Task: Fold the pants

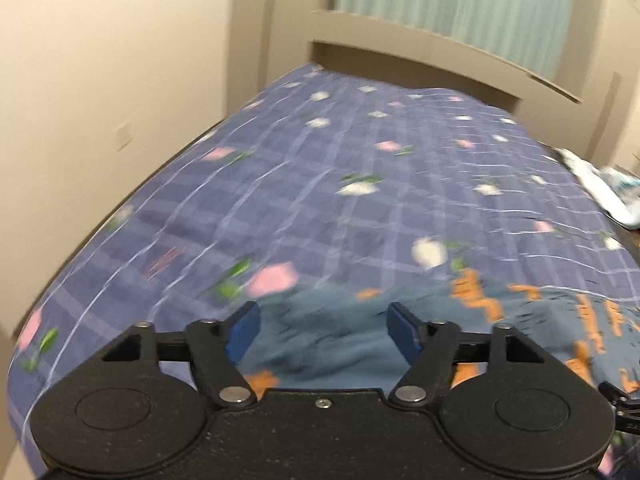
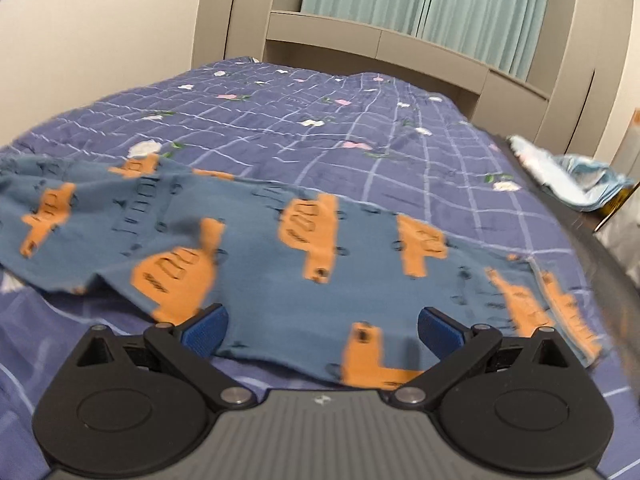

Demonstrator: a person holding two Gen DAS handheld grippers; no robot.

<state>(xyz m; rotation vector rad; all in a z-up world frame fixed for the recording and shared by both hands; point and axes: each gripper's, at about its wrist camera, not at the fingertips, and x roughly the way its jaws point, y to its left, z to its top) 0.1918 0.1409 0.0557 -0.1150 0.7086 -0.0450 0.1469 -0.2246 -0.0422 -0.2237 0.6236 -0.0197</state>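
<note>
The left gripper [image 1: 324,330] hangs above the pants [image 1: 332,344] with its jaws spread wide, blue pads [image 1: 243,334] clear of the cloth. The blue pants with orange prints lie flat across the near part of the checked bedspread [image 2: 360,148]. Over to the right, the right gripper [image 2: 322,332] stands wide open too, the pants' [image 2: 256,248] near edge lying loose between its fingers, nothing pinched.

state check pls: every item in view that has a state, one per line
left gripper: open, nothing clamped, pants below
right gripper: open, nothing clamped, over pants
pants: lying spread on bedspread, rumpled, released
bedspread: laid over bed, lightly wrinkled
curtain: drawn closed
light blue cloth: crumpled heap beside the bed
</note>
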